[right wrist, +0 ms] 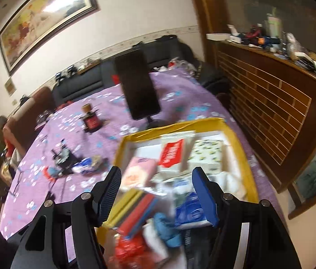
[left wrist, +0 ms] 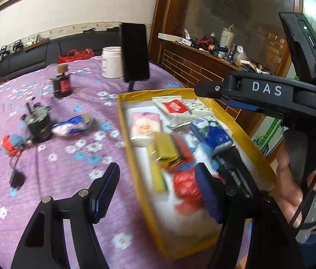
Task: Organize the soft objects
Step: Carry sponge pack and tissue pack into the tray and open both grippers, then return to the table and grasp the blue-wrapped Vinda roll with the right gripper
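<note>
Both grippers hang with jaws apart and empty, left gripper (left wrist: pixel 158 192) and right gripper (right wrist: pixel 156 197) over the yellow box (left wrist: pixel 133 161) of packed soft things; a blue-white packet (left wrist: pixel 72 126) lies beyond the left gripper's left finger, probably next to fetch

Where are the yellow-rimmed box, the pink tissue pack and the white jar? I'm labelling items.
yellow-rimmed box (left wrist: pixel 128 134): left wrist view, on its left rim.
pink tissue pack (left wrist: pixel 145 128): left wrist view, on its printed front.
white jar (left wrist: pixel 111 63): left wrist view, on its side wall.
</note>
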Demonstrator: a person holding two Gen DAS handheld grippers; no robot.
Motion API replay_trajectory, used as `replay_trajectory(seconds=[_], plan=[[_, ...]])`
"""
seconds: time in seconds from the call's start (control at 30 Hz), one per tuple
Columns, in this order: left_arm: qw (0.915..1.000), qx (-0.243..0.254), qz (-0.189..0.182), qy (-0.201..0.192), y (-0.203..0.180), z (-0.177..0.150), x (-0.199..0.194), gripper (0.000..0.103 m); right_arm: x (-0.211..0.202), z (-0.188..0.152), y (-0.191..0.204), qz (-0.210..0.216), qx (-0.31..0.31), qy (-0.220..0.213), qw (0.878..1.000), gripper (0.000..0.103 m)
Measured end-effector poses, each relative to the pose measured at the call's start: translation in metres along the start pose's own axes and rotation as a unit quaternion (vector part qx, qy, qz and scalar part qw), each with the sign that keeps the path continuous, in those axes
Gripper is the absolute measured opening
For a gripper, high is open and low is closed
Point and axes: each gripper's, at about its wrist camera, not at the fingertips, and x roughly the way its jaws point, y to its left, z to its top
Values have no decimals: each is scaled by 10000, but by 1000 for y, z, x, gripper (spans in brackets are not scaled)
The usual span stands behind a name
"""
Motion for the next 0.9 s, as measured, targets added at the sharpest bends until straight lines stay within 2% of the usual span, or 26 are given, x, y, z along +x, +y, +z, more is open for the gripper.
replay_trajectory(seconds=[0.17, 0.33, 0.43, 0.6, 0.63, 0.73, 0.8, 0.9], plan=[[9994, -228, 235, -72, 38, -22, -23, 68, 8, -8, 31, 369, -226, 238, 9988, 70], [9953, -513, 811, -121, 87, -43, -40, 69, 27, -19, 66, 606, -534, 619, 9948, 70], [9890, -660, 1315, -155, 121, -53, -46, 69, 42, -20, 82, 678, -661, 892, 9915, 70], [9690, -1151, 2178, -160, 176, -62, -50, 69, 78, -6, 109, 703, -788, 1319, 9856, 70], [9660, -1295, 2233, -158, 186, -62, -50, 69, 87, -1, 115, 645, -832, 1342, 9853, 70], [9648, -1611, 2071, -165, 202, -67, -53, 69, 126, 13, 134, 476, -971, 1584, 9814, 70], [9647, -1513, 2156, -69, 201, -68, -50, 69, 155, 21, 144, 386, -1020, 1708, 9793, 70], [9691, -1246, 2127, 102, 190, -66, -41, 69, 199, 34, 151, 288, -1027, 1874, 9765, 70]])
